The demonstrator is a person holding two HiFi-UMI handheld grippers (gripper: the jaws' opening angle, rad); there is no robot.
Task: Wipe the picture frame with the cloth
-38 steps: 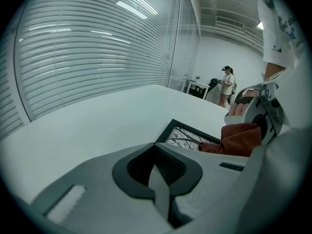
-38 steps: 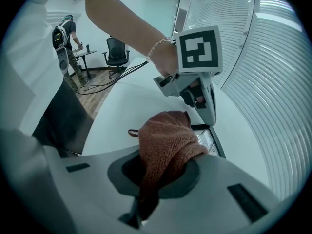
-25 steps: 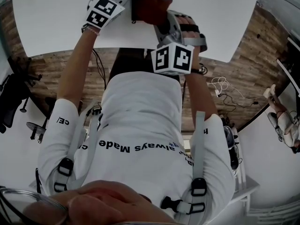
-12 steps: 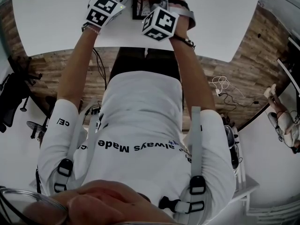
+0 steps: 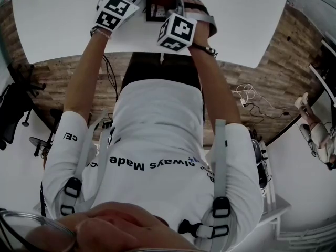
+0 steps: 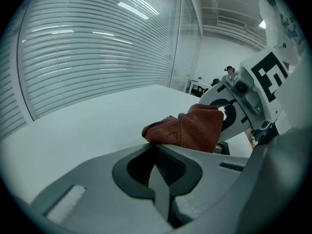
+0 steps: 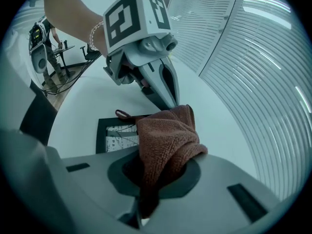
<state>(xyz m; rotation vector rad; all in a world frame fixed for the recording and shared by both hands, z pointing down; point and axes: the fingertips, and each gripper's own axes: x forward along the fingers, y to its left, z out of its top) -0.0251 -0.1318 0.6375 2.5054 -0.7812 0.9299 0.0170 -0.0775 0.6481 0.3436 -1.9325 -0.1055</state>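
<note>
A black picture frame (image 7: 105,135) lies flat on the white table (image 5: 63,25). In the head view only its near edge (image 5: 154,13) shows between the two grippers. My right gripper (image 7: 146,201) is shut on a brown-red cloth (image 7: 165,140), which drapes down onto the right part of the frame. My left gripper (image 7: 170,100) comes down at the frame's far edge with its jaws shut, and the cloth hides its tips. From the left gripper (image 6: 158,189) the cloth (image 6: 195,128) bunches just past the jaws, and the right gripper (image 6: 234,116) sits behind it.
The table's near edge (image 5: 157,55) is close to my body. A black chair (image 5: 16,109) stands at the left on the wooden floor, and cables (image 5: 252,101) lie at the right. A glass wall with blinds (image 6: 97,57) runs behind the table.
My right gripper has carried the cloth away from me and leftward over the frame, mostly in the first half second. The left gripper has stayed in place.
</note>
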